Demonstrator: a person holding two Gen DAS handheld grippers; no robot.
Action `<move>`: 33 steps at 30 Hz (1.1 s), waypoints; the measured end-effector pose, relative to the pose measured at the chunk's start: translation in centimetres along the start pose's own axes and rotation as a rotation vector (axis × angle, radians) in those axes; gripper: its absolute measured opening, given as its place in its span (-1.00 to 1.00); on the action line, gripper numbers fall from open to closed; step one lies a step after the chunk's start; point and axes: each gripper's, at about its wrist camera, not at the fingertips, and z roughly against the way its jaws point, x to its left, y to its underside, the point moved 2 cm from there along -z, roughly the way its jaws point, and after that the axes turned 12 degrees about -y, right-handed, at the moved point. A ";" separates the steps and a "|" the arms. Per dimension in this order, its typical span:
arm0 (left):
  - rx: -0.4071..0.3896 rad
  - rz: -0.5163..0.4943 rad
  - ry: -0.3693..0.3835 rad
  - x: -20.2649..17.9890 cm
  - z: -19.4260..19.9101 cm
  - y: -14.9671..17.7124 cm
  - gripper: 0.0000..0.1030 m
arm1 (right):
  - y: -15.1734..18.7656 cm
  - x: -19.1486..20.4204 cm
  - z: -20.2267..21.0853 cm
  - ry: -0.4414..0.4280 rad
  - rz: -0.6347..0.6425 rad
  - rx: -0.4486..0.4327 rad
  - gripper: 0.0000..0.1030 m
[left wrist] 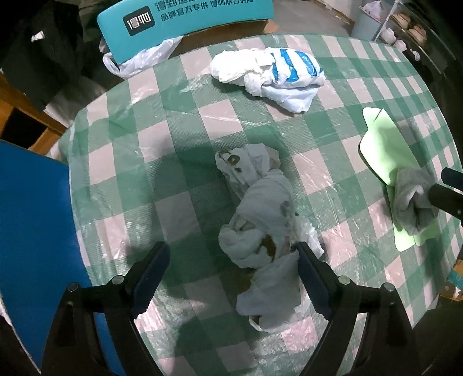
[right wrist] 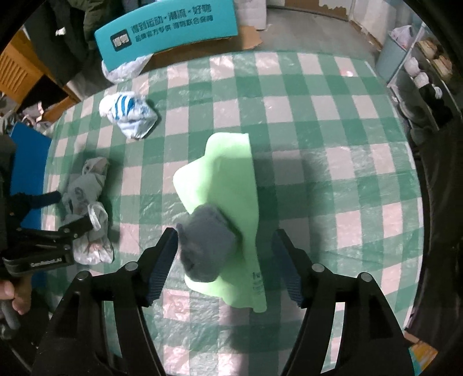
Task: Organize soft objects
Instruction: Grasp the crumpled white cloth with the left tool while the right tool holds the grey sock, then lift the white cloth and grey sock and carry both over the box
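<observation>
Reaching with open left gripper (left wrist: pixel 233 261) fingers around the white cloth (left wrist: pixel 260 219), open right gripper (right wrist: pixel 224 251) around the gray sock (right wrist: pixel 207 245), needing squeezing next.

The table (left wrist: pixel 179 121) wears a green-and-white checked cloth. On it: a white cloth with brown patches (left wrist: pixel 260 219), a white bag with blue stripes (left wrist: pixel 292 69), a pale green sheet (right wrist: pixel 231 179), and a grey sock (right wrist: pixel 205 248). Beyond stands a teal box with white lettering (left wrist: pixel 185 17).

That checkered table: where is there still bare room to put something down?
The widest bare stretch of the table lies right of the green sheet. A narrower strip runs between it and the white stained cloth. Crowded: the gray sock and the blue-striped bag corner.
</observation>
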 end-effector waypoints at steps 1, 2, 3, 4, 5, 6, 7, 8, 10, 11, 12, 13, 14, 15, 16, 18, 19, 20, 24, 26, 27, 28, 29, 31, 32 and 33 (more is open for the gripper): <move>-0.002 0.000 0.002 0.0 -0.1 0.0 0.71 | 0.0 0.2 -0.1 -0.003 0.006 0.002 0.33; -0.004 0.000 0.004 0.0 -0.1 -0.1 0.71 | 0.0 0.3 -0.2 -0.006 0.010 0.004 0.33; -0.006 -0.002 0.005 0.0 -0.3 -0.2 0.71 | 0.1 0.4 -0.2 -0.011 0.016 0.008 0.33; -0.008 -0.002 0.005 0.0 -0.3 -0.2 0.71 | 0.2 0.6 -0.3 -0.017 0.024 0.012 0.33; -0.011 -0.004 0.006 0.0 -0.4 -0.3 0.69 | 0.2 0.8 -0.4 -0.020 0.031 0.014 0.33; -0.015 -0.009 0.008 -0.1 -0.3 -0.2 0.68 | 0.3 1.0 -0.6 -0.023 0.040 0.018 0.33; -0.018 -0.013 0.007 -0.2 -0.3 -0.2 0.63 | 0.3 1.3 -0.7 -0.024 0.050 0.023 0.33; -0.021 -0.017 0.010 -0.3 -0.3 -0.2 0.52 | 0.4 1.5 -1.0 -0.022 0.060 0.028 0.33; -0.023 -0.027 0.027 -0.5 -0.3 0.0 0.36 | 0.5 1.7 -1.3 -0.012 0.076 0.038 0.32; -0.023 -0.029 0.032 -0.8 -0.1 0.2 0.26 | 0.5 1.8 -1.6 -0.008 0.083 0.045 0.32; -0.025 -0.035 0.036 -1.0 0.0 0.4 0.20 | 0.4 2.1 -2.0 -0.006 0.089 0.055 0.31; -0.026 -0.041 0.035 -1.0 0.1 0.4 0.07 | 0.4 2.3 -2.3 -0.006 0.096 0.061 0.29; -0.028 -0.047 0.034 -1.1 0.2 0.5 -0.06 | 0.3 2.4 -2.6 -0.004 0.104 0.066 0.19; -0.032 -0.055 0.035 -1.2 0.4 0.6 -0.14 | 0.3 2.7 -3.1 0.003 0.113 0.074 0.09; -0.035 -0.062 0.034 -1.3 0.5 0.7 -0.30 | 0.3 2.9 -3.5 0.011 0.121 0.085 0.05; -0.041 -0.074 0.026 -1.6 0.9 1.0 -0.35 | 0.4 3.2 -4.4 0.038 0.145 0.101 -0.23; -0.047 -0.081 0.018 -1.6 1.1 1.2 -0.37 | 0.4 3.4 -4.7 0.055 0.156 0.108 -0.28; -0.052 -0.090 0.003 -1.6 1.1 1.4 -0.40 | 0.4 3.5 -5.0 0.062 0.162 0.113 -0.41; -0.070 -0.110 -0.013 -1.6 1.9 2.0 -0.44 | 0.3 4.2 -4.6 0.069 0.166 0.103 -0.58; -0.078 -0.106 -0.009 -1.3 2.2 2.1 -0.44 | 0.1 4.6 -4.0 0.061 0.168 0.086 -0.60; -0.086 -0.107 -0.012 -1.1 2.6 2.2 -0.44 | 0.1 4.8 -3.7 0.061 0.169 0.079 -0.60; -0.094 -0.107 -0.017 -1.0 3.0 2.3 -0.44 | 0.0 5.0 -3.3 0.055 0.169 0.070 -0.60; -0.100 -0.106 -0.022 -1.1 3.4 2.6 -0.44 | -0.1 5.3 -2.8 0.047 0.170 0.061 -0.60; -0.119 -0.101 -0.030 -0.7 4.3 2.9 -0.44 | -0.2 5.7 -2.0 0.038 0.175 0.046 -0.60; -0.128 -0.098 -0.030 -0.4 4.7 3.0 -0.45 | -0.1 5.8 -1.6 0.036 0.177 0.038 -0.60; -0.137 -0.093 -0.030 -0.2 5.1 3.1 -0.45 | -0.1 5.9 -1.4 0.035 0.179 0.033 -0.60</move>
